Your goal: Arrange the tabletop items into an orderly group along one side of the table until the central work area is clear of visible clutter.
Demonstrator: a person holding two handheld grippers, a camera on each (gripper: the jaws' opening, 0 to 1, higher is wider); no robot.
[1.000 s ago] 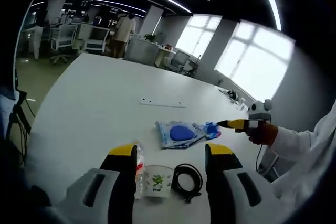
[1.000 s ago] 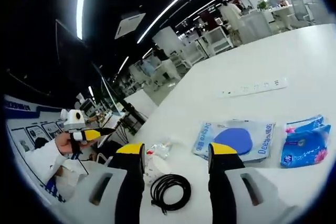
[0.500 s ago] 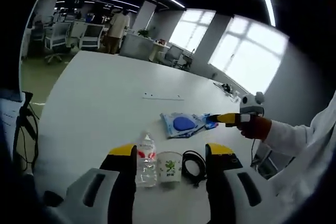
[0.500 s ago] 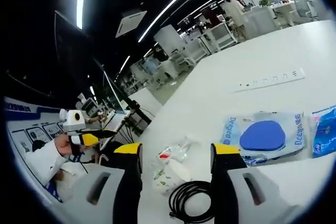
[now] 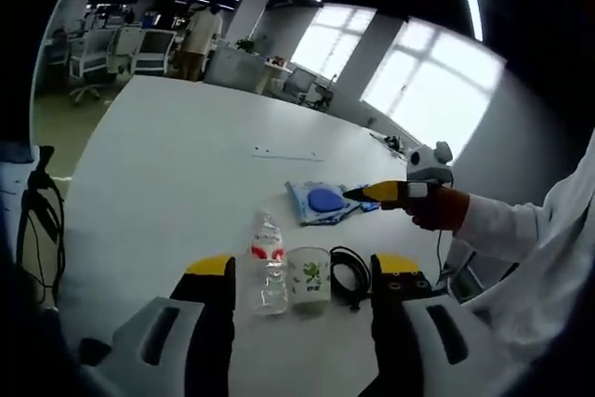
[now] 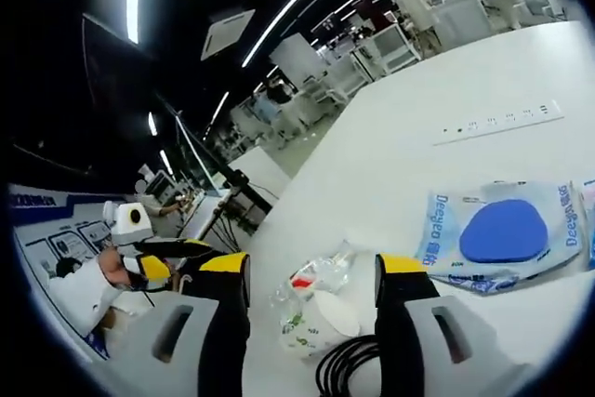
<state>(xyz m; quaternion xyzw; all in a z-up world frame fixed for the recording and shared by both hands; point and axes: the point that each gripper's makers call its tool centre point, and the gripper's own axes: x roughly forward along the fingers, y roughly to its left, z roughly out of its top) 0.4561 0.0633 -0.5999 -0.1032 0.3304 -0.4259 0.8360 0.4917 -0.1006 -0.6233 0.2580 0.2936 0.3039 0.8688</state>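
Pre-grasp: both tools spread and empty over bottle (image 5: 268,262), cup (image 5: 310,278), cable (image 5: 349,275) (bunched together); next, pinch one.

In your right gripper view, the cable (image 6: 349,371) is cut off by the bottom edge, and the pouch (image 6: 502,234) runs off the right side. In your left gripper view, the pack (image 5: 364,202) is mostly hidden behind the right gripper (image 5: 358,193).
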